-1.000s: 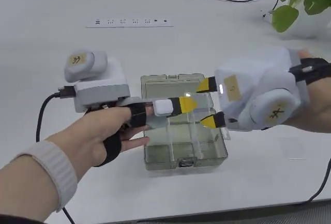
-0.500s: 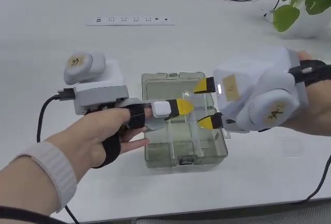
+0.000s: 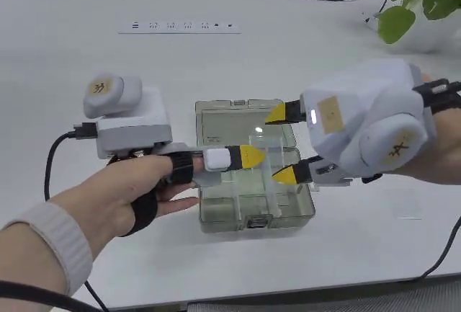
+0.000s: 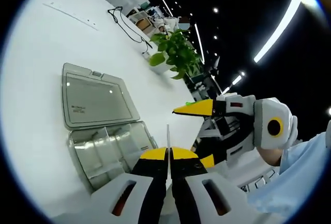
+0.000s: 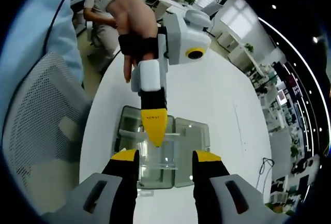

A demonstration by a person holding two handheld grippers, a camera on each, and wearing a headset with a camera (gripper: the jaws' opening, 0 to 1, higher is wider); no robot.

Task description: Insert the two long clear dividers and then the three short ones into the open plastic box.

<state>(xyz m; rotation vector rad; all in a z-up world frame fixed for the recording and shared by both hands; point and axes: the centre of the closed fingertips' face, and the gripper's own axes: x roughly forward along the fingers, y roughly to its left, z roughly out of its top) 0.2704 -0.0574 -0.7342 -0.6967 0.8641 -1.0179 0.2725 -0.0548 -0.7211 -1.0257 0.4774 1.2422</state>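
Left gripper (image 4: 167,154) clamped tight on what looks like a clear divider (image 4: 167,133); right gripper (image 3: 281,145) spread wide, empty, at 3 o'clock of the plastic box (image 3: 216,220).

We see the open plastic box (image 5: 199,131) lying on the white table (image 5: 227,89), with its lid folded flat beside the base. Over the box, the left gripper (image 5: 155,138) reaches in from its far side, its yellow-tipped jaws pressed together above the base. A clear divider (image 5: 153,155), faint against the box, hangs from that tip, and we cannot trace its edges with certainty. A hand (image 5: 135,25) with a white wristband holds that gripper beyond the box. On the near side of the box, the right gripper (image 5: 165,154) has its two yellow-tipped jaws set wide apart, straddling the divider without touching it. A mesh chair (image 5: 44,110) stands off the table, well apart from the box.
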